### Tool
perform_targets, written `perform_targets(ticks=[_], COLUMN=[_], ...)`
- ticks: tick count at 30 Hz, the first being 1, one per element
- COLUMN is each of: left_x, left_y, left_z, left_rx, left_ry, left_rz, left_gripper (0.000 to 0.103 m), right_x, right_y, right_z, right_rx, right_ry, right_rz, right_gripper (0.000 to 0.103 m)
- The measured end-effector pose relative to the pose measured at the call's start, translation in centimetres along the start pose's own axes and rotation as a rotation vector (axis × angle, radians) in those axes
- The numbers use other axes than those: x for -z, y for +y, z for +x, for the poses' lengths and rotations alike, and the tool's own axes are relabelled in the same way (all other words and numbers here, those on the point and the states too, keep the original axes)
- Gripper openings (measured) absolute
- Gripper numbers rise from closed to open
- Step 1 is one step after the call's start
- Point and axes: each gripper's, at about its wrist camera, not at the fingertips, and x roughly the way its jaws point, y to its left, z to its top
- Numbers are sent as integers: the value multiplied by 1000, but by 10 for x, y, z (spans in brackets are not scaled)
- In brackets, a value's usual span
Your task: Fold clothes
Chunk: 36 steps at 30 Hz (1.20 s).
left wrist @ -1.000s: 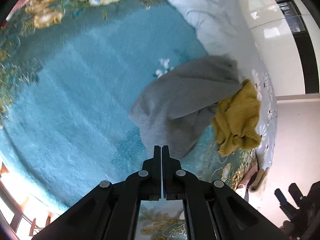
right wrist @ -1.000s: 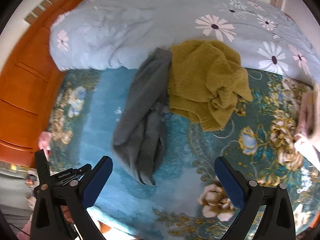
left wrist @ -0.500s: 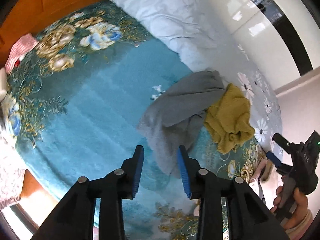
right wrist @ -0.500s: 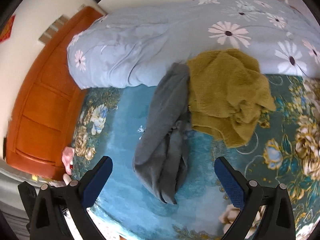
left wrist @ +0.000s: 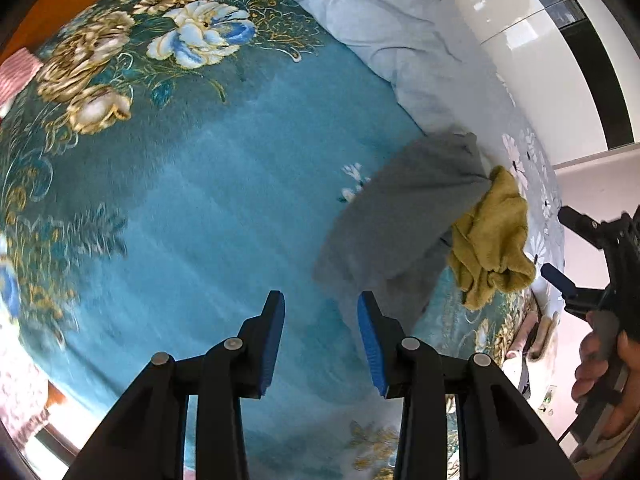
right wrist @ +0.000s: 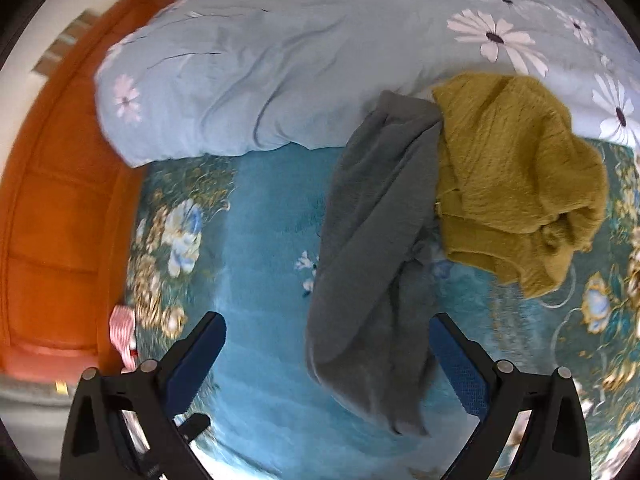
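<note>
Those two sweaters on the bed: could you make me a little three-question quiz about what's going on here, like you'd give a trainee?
1. True or false: the right gripper is shut on the grey sweater.
2. Multiple choice: the mustard sweater lies A) alone on the headboard, B) beside the grey sweater, touching it, C) between the left gripper's fingers.
3. Fill in: both sweaters lean at their far end against the pale blue ____ with daisies.

Key
1. False: both it and the left gripper are open and hold nothing.
2. B.
3. Duvet; below it is the teal floral blanket.
</note>
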Motion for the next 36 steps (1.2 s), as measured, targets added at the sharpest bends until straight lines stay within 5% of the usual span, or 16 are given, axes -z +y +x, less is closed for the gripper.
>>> perform_targets(ticks=[12, 29, 36], left_x=[-56, -77, -74], left_y=[66, 78, 75], left_z=[44, 77, 78], left_rx=[13, -23, -53], left_ry=[95, 140, 164], left_rz=[-94, -71, -43], left_gripper=[39, 39, 39], right_x=[-66, -158, -167], right_y=[26, 15, -6], right_z=[96, 210, 217], right_rx=[167, 356, 437], right_ry=[105, 135, 172], right_rz=[94, 141, 165], right_gripper=[62, 56, 28])
